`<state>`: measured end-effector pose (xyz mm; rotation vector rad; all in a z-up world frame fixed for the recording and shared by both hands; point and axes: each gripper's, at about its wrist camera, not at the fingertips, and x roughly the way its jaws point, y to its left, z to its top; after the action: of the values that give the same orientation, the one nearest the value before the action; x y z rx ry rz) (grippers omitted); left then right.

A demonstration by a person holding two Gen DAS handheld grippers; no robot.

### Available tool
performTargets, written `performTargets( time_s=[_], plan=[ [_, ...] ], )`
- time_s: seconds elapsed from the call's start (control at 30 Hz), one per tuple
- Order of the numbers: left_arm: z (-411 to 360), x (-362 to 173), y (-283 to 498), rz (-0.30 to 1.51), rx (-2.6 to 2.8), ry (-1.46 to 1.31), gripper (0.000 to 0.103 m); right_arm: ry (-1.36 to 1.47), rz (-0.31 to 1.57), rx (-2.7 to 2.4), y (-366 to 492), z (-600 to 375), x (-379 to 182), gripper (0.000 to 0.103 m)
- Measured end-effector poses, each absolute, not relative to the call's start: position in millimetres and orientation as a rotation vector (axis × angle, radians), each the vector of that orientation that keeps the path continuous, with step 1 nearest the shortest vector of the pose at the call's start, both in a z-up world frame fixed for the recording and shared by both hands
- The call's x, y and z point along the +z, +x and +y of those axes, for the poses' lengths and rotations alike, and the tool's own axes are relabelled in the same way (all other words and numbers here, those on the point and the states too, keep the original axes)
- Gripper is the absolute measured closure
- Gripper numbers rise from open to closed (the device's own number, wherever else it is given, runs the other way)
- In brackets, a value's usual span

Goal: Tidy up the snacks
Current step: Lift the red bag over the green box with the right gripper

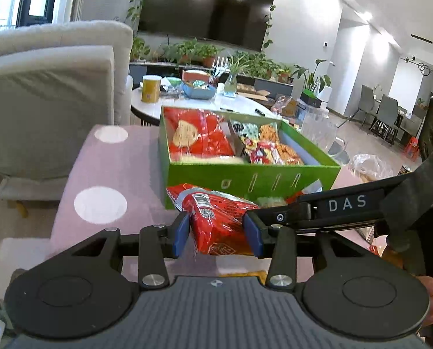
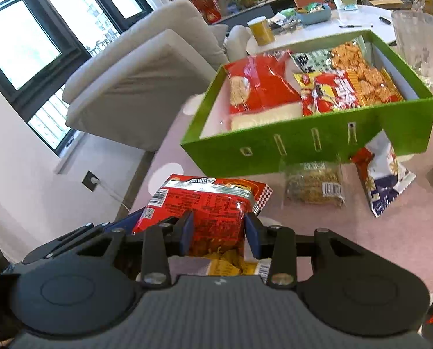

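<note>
Pink dotted tablecloth (image 1: pixel 100 171), beige sofa (image 1: pixel 51 96)

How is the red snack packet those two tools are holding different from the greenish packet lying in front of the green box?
The red packet is opaque printed foil; the greenish packet is clear, its contents visible. The red packet is pinched by the left tool and right tool; the greenish packet lies flat, untouched, on the pink tablecloth. Both are outside the green box.
</note>
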<state>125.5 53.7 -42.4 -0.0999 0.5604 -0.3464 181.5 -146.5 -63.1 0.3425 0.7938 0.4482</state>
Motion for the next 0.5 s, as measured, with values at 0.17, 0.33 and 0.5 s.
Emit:
performTargets(
  time_s=[0.17,0.33,0.5],
  plan=[
    [47.0,-32.2,136.3,0.537,-0.344,-0.076,0.064,0.331,0.759,0.45,190.1,-147.4,-53.2,0.054],
    [40.6,-21.4,153.2,0.513,-0.346,-0.075,0.064,0.318,0.727,0.438,202.1,-152.5,-42.0,0.054],
    [36.1,-11.7,169.7,0.49,-0.353,-0.079,0.064,0.326,0.695,0.436,216.2,-159.9,-31.5,0.054]
  ],
)
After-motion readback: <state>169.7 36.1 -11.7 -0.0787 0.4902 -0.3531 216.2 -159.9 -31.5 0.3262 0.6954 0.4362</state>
